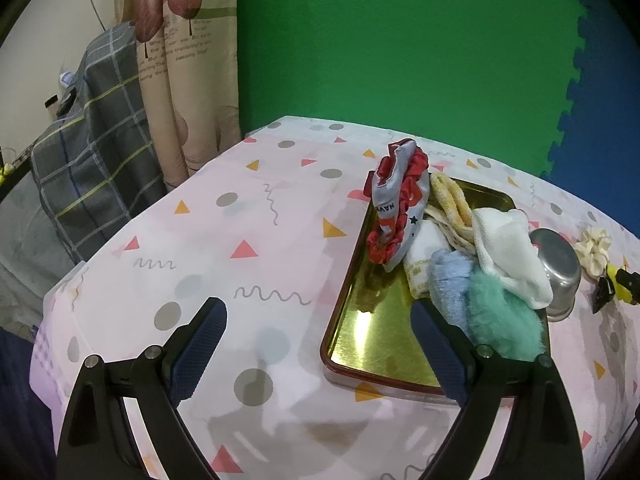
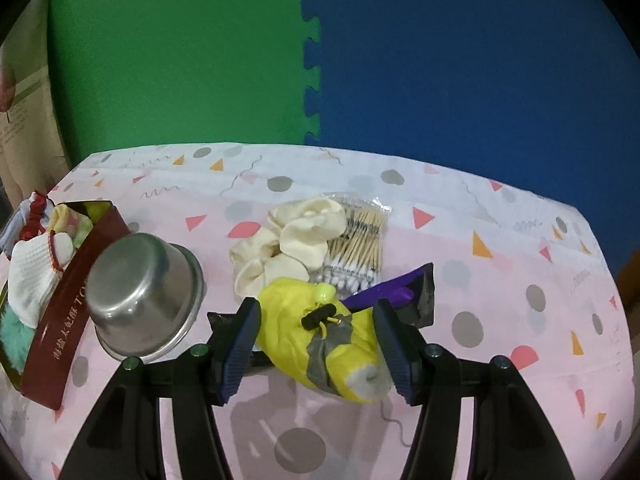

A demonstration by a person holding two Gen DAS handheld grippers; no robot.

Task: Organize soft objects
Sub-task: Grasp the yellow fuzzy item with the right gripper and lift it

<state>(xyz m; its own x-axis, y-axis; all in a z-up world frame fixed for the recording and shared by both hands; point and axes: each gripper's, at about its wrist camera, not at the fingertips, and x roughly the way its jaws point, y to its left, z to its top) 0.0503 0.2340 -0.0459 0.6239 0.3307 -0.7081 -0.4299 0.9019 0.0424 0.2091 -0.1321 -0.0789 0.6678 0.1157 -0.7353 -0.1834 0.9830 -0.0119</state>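
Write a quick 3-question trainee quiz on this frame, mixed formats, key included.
1. True or false: the steel bowl stands upright on the tablecloth.
2. Multiple choice: what lies between the fingers of the right gripper? A) cream scrunchie B) yellow pouch C) pack of cotton swabs
3. Fill in: the cream scrunchie lies partly over the ____.

Key
1. False: it lies tipped over beside the red tin, bottom toward the camera.
2. B: the yellow pouch sits between the open fingers, which do not visibly clamp it.
3. Pack of cotton swabs.
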